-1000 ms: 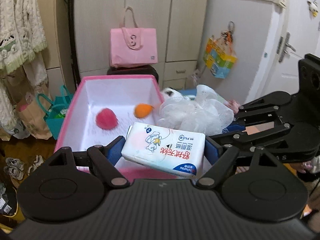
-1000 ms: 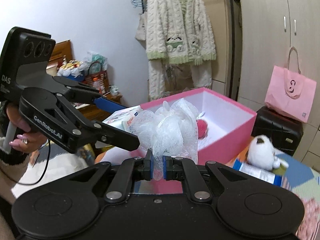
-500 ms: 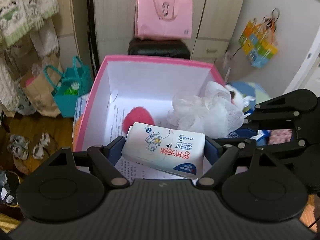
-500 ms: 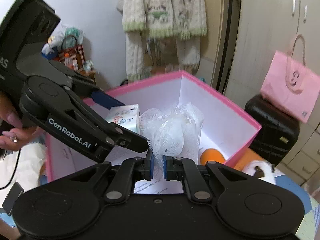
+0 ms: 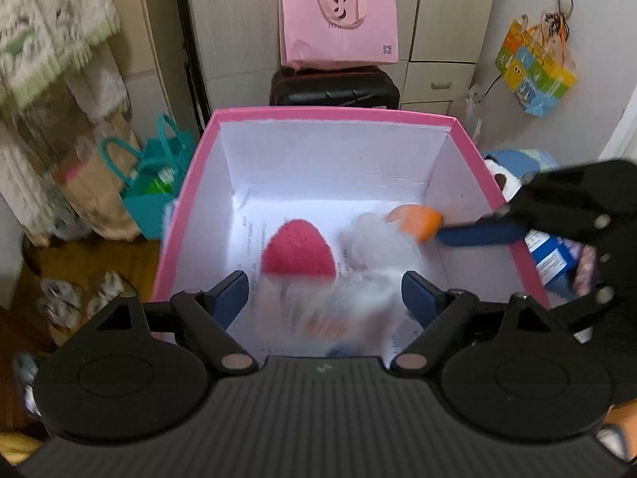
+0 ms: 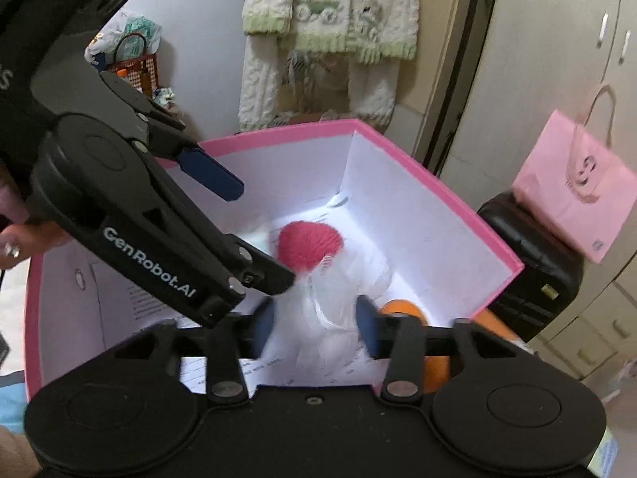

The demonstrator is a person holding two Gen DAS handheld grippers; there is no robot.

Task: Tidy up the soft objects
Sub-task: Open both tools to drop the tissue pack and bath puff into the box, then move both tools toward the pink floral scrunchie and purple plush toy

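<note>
A pink box [image 5: 187,183] with white inner walls stands open below both grippers; it also shows in the right wrist view [image 6: 458,207]. My left gripper [image 5: 324,298] is open above it; a blurred white tissue pack [image 5: 326,314] drops between its fingers. My right gripper [image 6: 314,326] is open, and the white mesh bath pouf [image 6: 338,298] falls loose between its fingers. The pouf [image 5: 378,243] lies blurred in the box beside a red fuzzy ball [image 5: 296,249] and an orange soft piece [image 5: 416,219]. The red ball [image 6: 308,241] and orange piece [image 6: 402,308] show in the right wrist view.
A pink paper bag [image 5: 338,16] sits on a black case [image 5: 334,87] behind the box. A teal bag [image 5: 151,187] and hanging knitwear [image 5: 47,40] are at the left. A plush toy [image 5: 503,177] and blue packs [image 5: 551,257] lie right of the box.
Both grippers have opened over the box. The tissue pack has left my left gripper and the pouf has left my right gripper; both are dropping into the box.
</note>
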